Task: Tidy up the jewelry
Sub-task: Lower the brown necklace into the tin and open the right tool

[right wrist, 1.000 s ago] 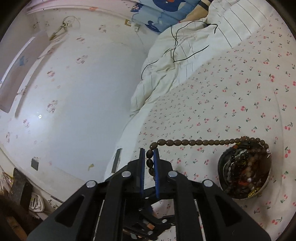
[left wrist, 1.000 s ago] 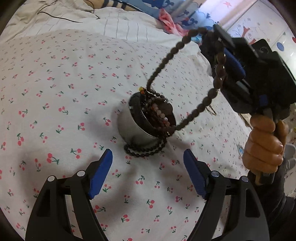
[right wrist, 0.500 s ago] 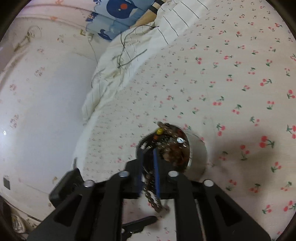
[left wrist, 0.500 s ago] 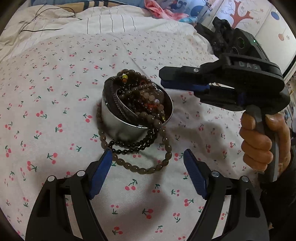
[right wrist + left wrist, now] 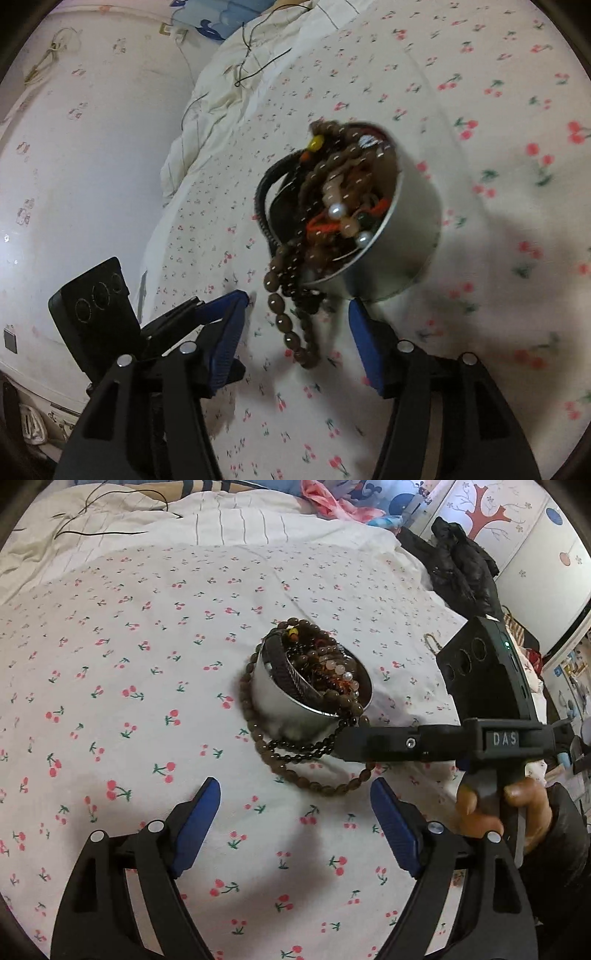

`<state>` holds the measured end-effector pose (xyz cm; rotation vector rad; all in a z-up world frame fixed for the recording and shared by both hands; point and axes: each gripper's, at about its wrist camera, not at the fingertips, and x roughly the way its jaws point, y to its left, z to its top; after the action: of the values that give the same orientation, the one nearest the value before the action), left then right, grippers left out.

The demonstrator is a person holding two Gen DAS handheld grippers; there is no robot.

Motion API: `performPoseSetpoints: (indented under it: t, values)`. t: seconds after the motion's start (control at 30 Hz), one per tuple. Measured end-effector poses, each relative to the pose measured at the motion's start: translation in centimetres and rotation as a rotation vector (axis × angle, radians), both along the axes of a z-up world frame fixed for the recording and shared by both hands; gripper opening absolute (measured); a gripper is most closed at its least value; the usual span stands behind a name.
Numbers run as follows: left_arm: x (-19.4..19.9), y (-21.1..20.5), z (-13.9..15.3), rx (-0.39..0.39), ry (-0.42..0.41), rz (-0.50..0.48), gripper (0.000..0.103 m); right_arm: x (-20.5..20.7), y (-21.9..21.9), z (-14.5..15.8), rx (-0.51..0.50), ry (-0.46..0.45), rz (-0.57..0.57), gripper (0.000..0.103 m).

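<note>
brown bead necklace (image 5: 255, 716) draped over rim of metal bowl (image 5: 291, 709), loop trailing onto cherry-print bed sheet (image 5: 110, 686) near middle of bed. bowl heaped with bracelets (image 5: 332, 192) and pearls. right gripper (image 5: 295, 325) spread wide, low beside bowl, necklace loop between its fingers, untouched. left gripper (image 5: 295, 805) spread wide, empty, just short of the loop.

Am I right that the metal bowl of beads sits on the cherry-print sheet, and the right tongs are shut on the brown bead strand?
Not quite. The right tongs are open, as the right wrist view shows: the brown bead strand lies between the blue pads with gaps on both sides. The rest holds: the metal bowl sits on the cherry-print sheet.
</note>
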<state>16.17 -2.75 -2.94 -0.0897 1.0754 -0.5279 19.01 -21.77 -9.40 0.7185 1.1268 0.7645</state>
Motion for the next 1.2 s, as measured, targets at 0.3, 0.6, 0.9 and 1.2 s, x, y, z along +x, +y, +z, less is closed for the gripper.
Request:
performPoseSetpoints:
  t: [0.3,0.6,0.9,1.2]
  values:
    - [1.0,2.8,0.7,-0.085,0.01,0.111,0.08,0.7,0.1,0.6,0.313,-0.022,0.03,0.012]
    - [1.1,1.9,2.5,-0.178,-0.015,0.108,0.081,2.3,-3.9,8.1,0.501,-0.227,-0.114,0.01]
    - [1.7,-0.4,0.2,-0.126,0.055,0.068,0.082,3.7,-4.7,6.3,0.328,-0.099,-0.134,0.03]
    - [1.9,-1.5,-1.5,-0.194,0.121,0.04,0.082,4.6,1.0,6.1,-0.062,-0.016,0.047,0.069]
